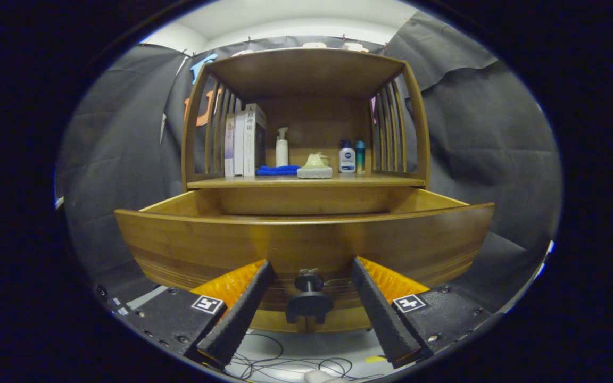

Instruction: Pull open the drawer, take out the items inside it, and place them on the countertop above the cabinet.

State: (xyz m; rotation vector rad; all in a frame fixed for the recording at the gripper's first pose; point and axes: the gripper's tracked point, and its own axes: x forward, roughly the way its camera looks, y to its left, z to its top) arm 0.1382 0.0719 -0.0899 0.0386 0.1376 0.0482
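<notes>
Drawer front: polished wood, smooth, glossy. Knob: dark, matt. Gripper fingers ridged, matt, spread apart either side of knob. Cloth on counter: soft fabric.

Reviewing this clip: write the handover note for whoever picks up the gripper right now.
Gripper: fingers open, either side of the drawer knob, not pressing it.
Drawer: already pulled out from the cabinet; its inside is hidden behind the front panel, so the contents cannot be told.
Countertop: holds books, a blue cloth, bottles and a soap dish.
Done: drawer open. Left: lift out whatever is inside and set it on the countertop.
</notes>
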